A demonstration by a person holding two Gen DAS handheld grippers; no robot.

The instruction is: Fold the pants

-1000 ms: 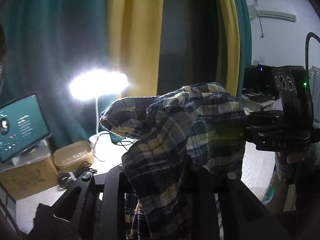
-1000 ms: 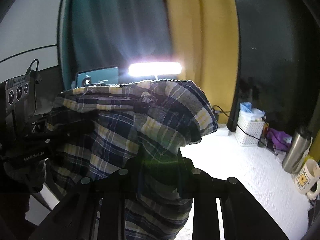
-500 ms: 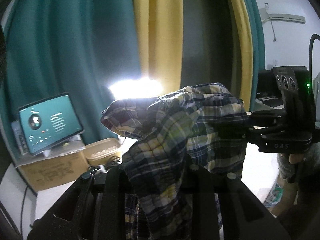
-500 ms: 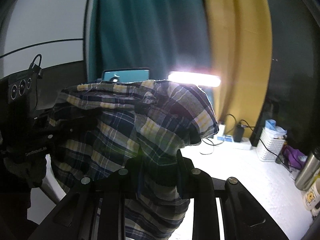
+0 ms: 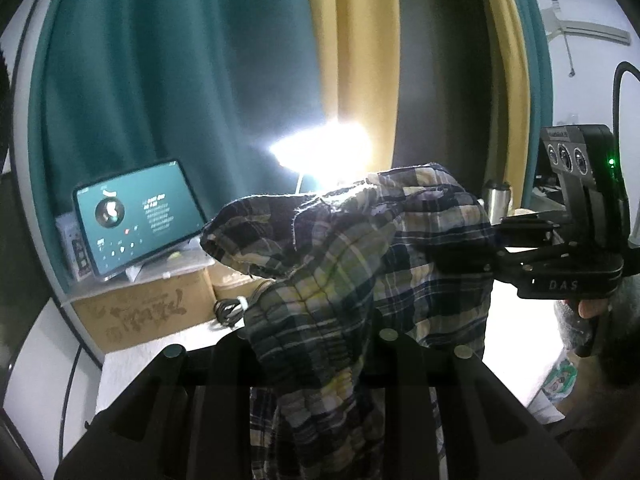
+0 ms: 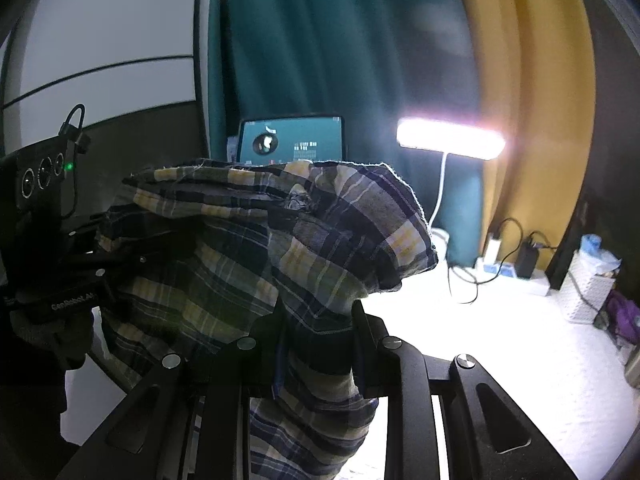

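I find both grippers raised above the white table (image 6: 500, 340), angled slightly downward, side by side with the plaid pants (image 5: 360, 264) strung between them in the air. The left gripper (image 5: 316, 344) has its jaws pinching bunched pants cloth, which spills over and hangs below it. The right gripper (image 6: 316, 320) is likewise clamped on a fold of the same garment. A gloved hand (image 5: 576, 320) grips the right tool's handle at the frame edge.

The left view alone shows a cardboard box (image 5: 148, 312) under the lit tablet (image 5: 136, 216), and an air conditioner (image 5: 588, 28) high on the wall. The right view alone shows the lamp bar (image 6: 450, 142) unobstructed, a white basket (image 6: 588, 292) and a power strip with cables (image 6: 504, 268).
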